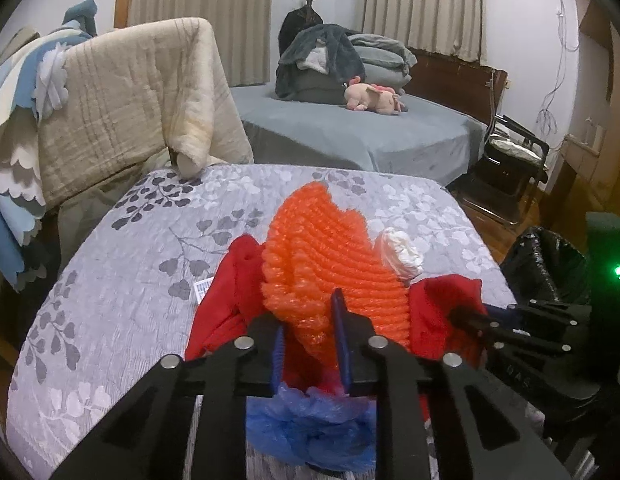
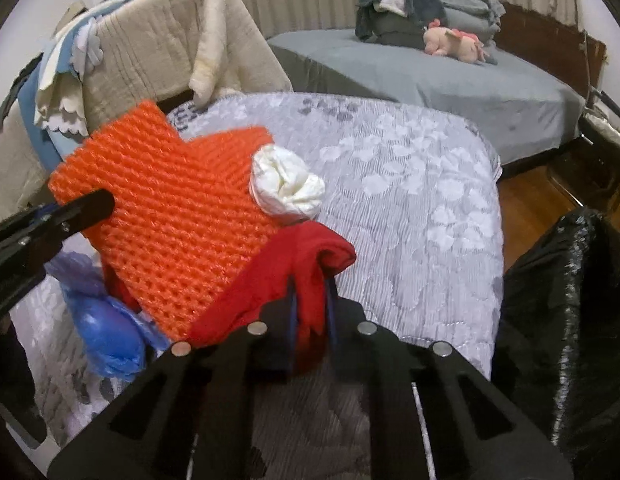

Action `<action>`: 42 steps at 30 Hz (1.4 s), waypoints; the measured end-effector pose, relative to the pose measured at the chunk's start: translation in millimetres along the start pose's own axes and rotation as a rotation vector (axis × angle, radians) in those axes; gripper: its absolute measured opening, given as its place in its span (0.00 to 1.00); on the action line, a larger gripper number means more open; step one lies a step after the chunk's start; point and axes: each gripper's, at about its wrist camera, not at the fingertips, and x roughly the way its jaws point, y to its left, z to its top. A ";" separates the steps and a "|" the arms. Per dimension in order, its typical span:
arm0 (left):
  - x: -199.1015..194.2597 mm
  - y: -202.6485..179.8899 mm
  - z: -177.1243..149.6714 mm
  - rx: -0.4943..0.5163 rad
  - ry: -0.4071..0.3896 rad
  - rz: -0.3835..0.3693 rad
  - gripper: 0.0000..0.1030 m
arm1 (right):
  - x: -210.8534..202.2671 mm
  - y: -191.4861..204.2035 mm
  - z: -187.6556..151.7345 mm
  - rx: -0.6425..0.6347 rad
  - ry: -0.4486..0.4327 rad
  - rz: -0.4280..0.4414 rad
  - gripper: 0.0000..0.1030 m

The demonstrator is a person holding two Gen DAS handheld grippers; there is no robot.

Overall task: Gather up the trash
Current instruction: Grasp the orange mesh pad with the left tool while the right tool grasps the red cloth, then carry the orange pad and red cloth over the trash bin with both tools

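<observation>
A heap of trash lies on the grey floral quilt [image 1: 109,280] [image 2: 410,200]. My left gripper [image 1: 310,330] is shut on the near edge of an orange foam net [image 1: 322,248] [image 2: 169,208]. My right gripper [image 2: 312,302] is shut on a fold of red cloth [image 2: 277,280] [image 1: 225,300], and it also shows at the right of the left wrist view [image 1: 470,316]. A crumpled white wad [image 1: 400,254] [image 2: 285,186] rests against the net's right side. A blue plastic bag [image 1: 314,428] [image 2: 105,332] lies under the left gripper.
A bin lined with a black bag [image 1: 546,268] [image 2: 570,320] stands off the bed's right edge. A beige quilt [image 1: 129,100] hangs over a rack at the left. Behind is a second bed [image 1: 350,132] with a pink plush toy [image 1: 374,98], and a black folding chair [image 1: 510,160].
</observation>
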 end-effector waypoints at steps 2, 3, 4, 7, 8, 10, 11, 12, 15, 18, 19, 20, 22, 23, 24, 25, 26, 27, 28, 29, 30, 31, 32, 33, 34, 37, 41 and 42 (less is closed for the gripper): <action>-4.0 -2.1 1.9 0.002 -0.006 -0.006 0.16 | -10.6 -0.2 2.4 0.002 -0.022 0.002 0.10; -7.2 -3.6 3.0 0.000 -0.012 -0.009 0.15 | -17.5 -0.1 4.1 0.000 -0.035 0.003 0.10; -10.9 -4.9 4.6 -0.004 -0.020 -0.013 0.15 | -24.4 0.0 6.1 -0.003 -0.049 0.002 0.10; -22.0 -8.4 10.2 -0.010 -0.045 -0.022 0.15 | -42.5 -2.0 13.0 -0.009 -0.081 -0.006 0.10; -25.1 -10.4 11.7 -0.008 -0.052 -0.025 0.15 | -46.3 -3.2 15.0 -0.010 -0.088 -0.008 0.10; -32.8 -15.6 15.2 -0.005 -0.066 -0.032 0.14 | -56.1 -5.4 17.5 -0.009 -0.101 -0.011 0.10; -35.5 -17.9 16.4 -0.005 -0.070 -0.036 0.14 | -62.0 -6.6 18.3 -0.009 -0.110 -0.013 0.10; -38.7 -20.7 18.2 -0.003 -0.076 -0.039 0.14 | -67.6 -7.7 18.8 -0.011 -0.118 -0.015 0.10; -46.9 -28.9 22.0 -0.001 -0.089 -0.055 0.14 | -82.5 -10.3 20.4 -0.016 -0.139 -0.023 0.10; -53.7 -39.3 23.4 0.016 -0.099 -0.074 0.14 | -95.3 -12.7 21.0 -0.019 -0.158 -0.029 0.10; -54.7 -41.6 23.4 0.019 -0.100 -0.078 0.14 | -99.6 -14.0 21.3 -0.020 -0.163 -0.031 0.10; -55.7 -44.6 23.8 0.022 -0.101 -0.085 0.14 | -102.9 -14.7 21.7 -0.020 -0.168 -0.033 0.10; -57.7 -51.5 26.4 0.027 -0.096 -0.098 0.14 | -109.8 -16.5 21.7 -0.017 -0.179 -0.037 0.10; -58.7 -54.7 27.0 0.031 -0.096 -0.099 0.14 | -112.5 -16.3 21.8 -0.016 -0.184 -0.039 0.10; -60.7 -58.9 28.9 0.039 -0.098 -0.102 0.14 | -116.4 -17.3 22.4 -0.016 -0.191 -0.042 0.10; -62.5 -61.5 30.0 0.043 -0.101 -0.105 0.14 | -120.5 -18.8 22.8 -0.014 -0.198 -0.045 0.10; -64.4 -65.1 31.5 0.048 -0.102 -0.105 0.14 | -123.4 -19.5 23.0 -0.012 -0.203 -0.046 0.10; -65.4 -67.5 32.0 0.052 -0.103 -0.104 0.14 | -127.5 -20.9 23.4 -0.009 -0.209 -0.049 0.10; -66.3 -70.6 33.4 0.055 -0.102 -0.105 0.14 | -131.5 -22.6 23.6 -0.007 -0.216 -0.053 0.10; -67.5 -74.0 35.4 0.059 -0.102 -0.107 0.14 | -135.1 -24.6 23.5 -0.004 -0.221 -0.057 0.10; -68.4 -76.0 35.6 0.061 -0.103 -0.107 0.14 | -138.5 -26.3 23.6 -0.002 -0.226 -0.062 0.10; -69.4 -78.9 37.0 0.065 -0.105 -0.108 0.14 | -141.3 -28.5 23.3 0.002 -0.229 -0.068 0.10; -70.4 -81.8 38.4 0.069 -0.107 -0.111 0.14 | -143.5 -30.4 22.6 0.005 -0.231 -0.073 0.10; -71.1 -83.8 39.7 0.072 -0.109 -0.114 0.14 | -146.8 -33.4 22.3 0.009 -0.234 -0.080 0.10; -71.4 -85.5 40.3 0.076 -0.110 -0.116 0.14 | -149.7 -36.6 22.0 0.015 -0.237 -0.088 0.11; -72.7 -94.3 42.8 0.090 -0.113 -0.130 0.14 | -156.8 -46.9 19.0 0.035 -0.239 -0.113 0.11; -72.2 -109.6 45.1 0.112 -0.112 -0.155 0.14 | -164.1 -60.9 14.8 0.059 -0.238 -0.148 0.11; -72.0 -113.5 46.0 0.117 -0.113 -0.161 0.14 | -166.1 -64.4 13.9 0.065 -0.239 -0.156 0.11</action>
